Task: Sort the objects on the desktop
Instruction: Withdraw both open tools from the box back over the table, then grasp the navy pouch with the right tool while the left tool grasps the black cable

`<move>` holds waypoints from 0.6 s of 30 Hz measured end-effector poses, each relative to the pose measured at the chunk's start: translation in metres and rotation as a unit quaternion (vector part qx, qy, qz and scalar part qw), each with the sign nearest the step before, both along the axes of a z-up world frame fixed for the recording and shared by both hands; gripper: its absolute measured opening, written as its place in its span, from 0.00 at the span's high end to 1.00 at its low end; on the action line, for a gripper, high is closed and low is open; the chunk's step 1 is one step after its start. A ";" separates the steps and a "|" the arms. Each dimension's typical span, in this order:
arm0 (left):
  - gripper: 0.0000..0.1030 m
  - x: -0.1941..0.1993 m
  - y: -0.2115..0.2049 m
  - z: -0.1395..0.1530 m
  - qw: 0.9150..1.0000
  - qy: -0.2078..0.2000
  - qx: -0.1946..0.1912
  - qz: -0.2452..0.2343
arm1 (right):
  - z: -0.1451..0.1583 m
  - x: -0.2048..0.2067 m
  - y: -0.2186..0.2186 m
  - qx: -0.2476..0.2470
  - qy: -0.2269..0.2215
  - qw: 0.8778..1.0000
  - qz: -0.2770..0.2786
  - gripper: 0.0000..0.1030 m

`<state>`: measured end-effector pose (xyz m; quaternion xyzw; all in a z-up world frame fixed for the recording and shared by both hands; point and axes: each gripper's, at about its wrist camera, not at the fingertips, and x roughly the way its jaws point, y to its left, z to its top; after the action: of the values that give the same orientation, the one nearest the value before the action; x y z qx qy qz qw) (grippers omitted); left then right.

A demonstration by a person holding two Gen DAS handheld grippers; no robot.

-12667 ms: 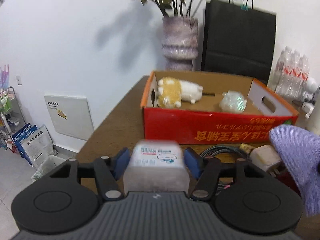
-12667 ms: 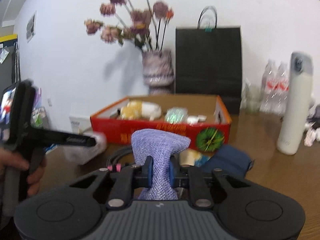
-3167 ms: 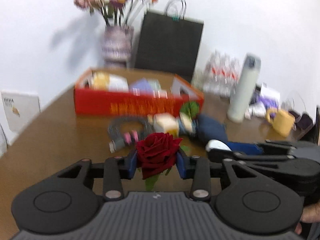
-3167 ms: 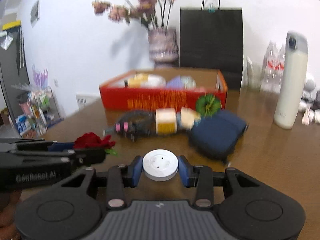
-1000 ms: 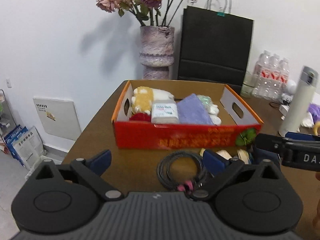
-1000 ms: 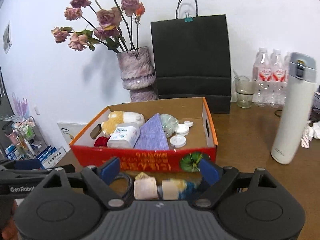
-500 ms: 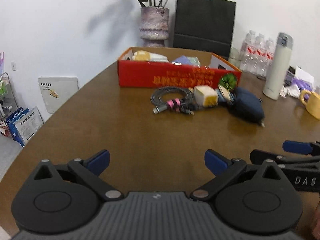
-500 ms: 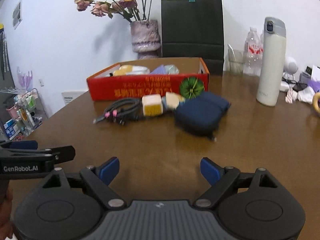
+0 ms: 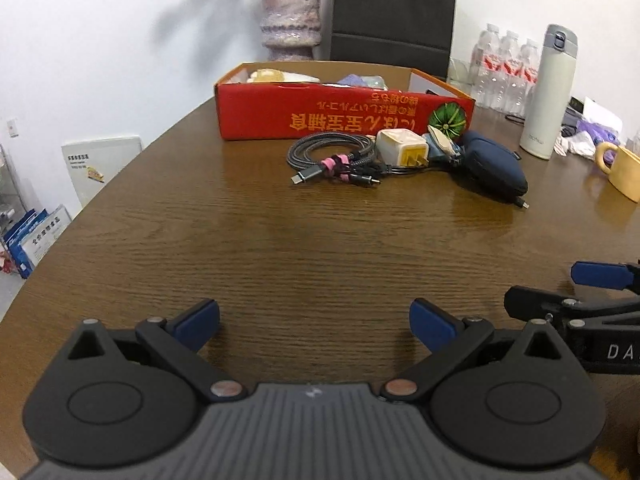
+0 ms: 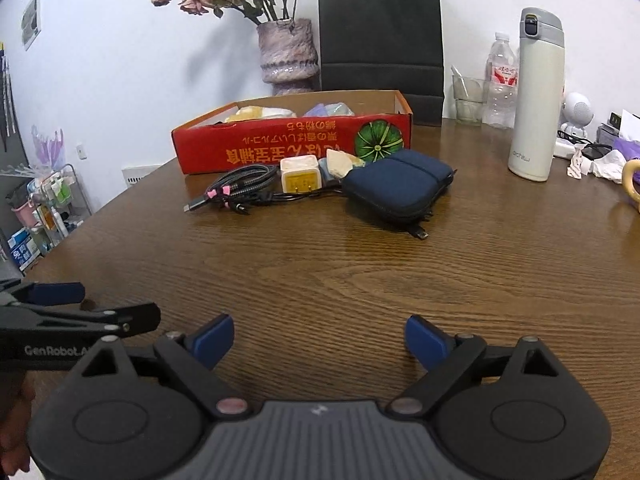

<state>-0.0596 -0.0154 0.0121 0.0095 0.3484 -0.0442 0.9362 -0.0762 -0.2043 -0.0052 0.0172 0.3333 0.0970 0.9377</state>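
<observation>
Wood-grain counter [image 9: 320, 232] fills the left wrist view. Left gripper [image 9: 314, 320] hangs low over bare wood, jaws spread wide, nothing between them. A second ago it was up at the red cardboard box [image 9: 344, 114]; now the box sits far off at 12 o'clock, holding the sorted items. Unsorted pile lies against the box front: coiled cable [image 9: 332, 154], white charger plug [image 9: 402, 147], navy pouch [image 9: 490, 168] at 1 o'clock. Right gripper's fingers show at 3 o'clock.

Right wrist view: right gripper [image 10: 320, 338] also pulled back and low over the counter, jaws opening, empty. Pile at 12 o'clock, white flask [image 10: 536, 96] at 2 o'clock.

Judgement: both drops done, both hands free; the cable, plug and pouch remain to be sorted.
</observation>
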 end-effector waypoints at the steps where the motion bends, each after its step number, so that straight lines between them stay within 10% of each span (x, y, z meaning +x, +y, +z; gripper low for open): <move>1: 0.00 0.001 0.000 0.001 1.000 -0.001 0.003 -0.003 | 0.000 0.000 0.001 -0.001 0.001 1.000 0.002 0.10; 18: 0.03 0.116 -0.018 0.030 0.998 -0.042 -0.011 -0.051 | 0.018 0.156 -0.058 0.099 0.032 0.990 -0.097 0.13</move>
<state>0.0568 -0.0335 0.0418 0.0183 0.3070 -0.0953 0.9468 0.0797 -0.2625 0.0133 0.1458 0.3487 0.0373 0.9251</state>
